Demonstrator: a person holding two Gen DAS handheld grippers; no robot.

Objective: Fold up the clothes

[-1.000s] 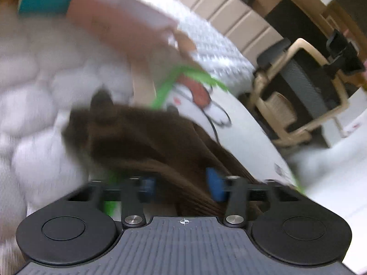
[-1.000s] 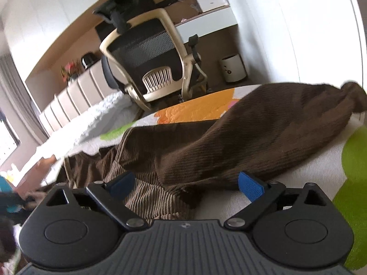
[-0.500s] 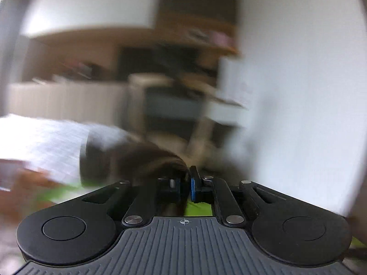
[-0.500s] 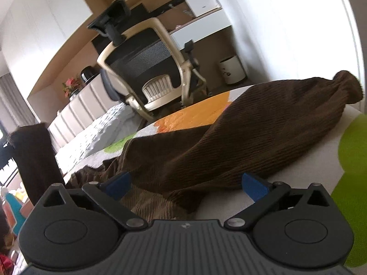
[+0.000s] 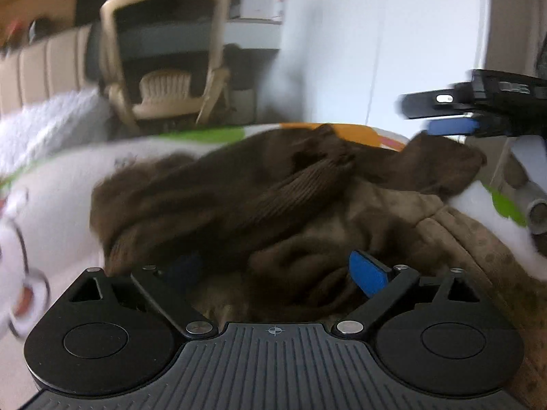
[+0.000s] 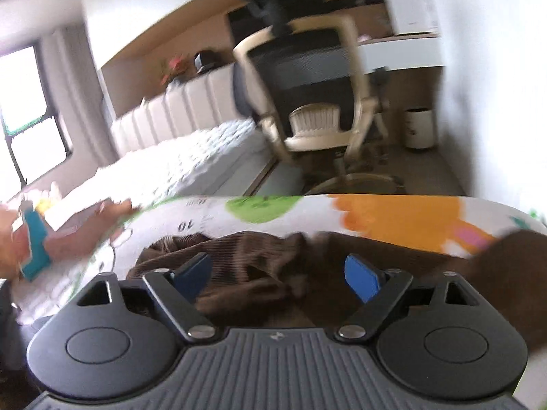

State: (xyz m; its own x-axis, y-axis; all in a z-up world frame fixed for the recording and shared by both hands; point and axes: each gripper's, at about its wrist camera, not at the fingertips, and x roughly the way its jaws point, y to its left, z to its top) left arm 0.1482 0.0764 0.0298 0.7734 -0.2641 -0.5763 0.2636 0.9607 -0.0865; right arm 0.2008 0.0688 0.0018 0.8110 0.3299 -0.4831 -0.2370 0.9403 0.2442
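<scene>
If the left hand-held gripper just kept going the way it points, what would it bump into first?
Most likely the brown corduroy garment, heaped on the mat right ahead of the left hand-held gripper, whose jaws have just opened.

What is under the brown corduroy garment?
The brown corduroy garment lies bunched on a white cartoon-print sheet, which shows around its edges. Whatever is directly beneath the fabric is covered.

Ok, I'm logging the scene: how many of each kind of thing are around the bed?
Brown corduroy garment: 1
Printed play mat: 1
Office chair: 1
White bin: 1
Grippers, left and right: 2
Total: 6
</scene>
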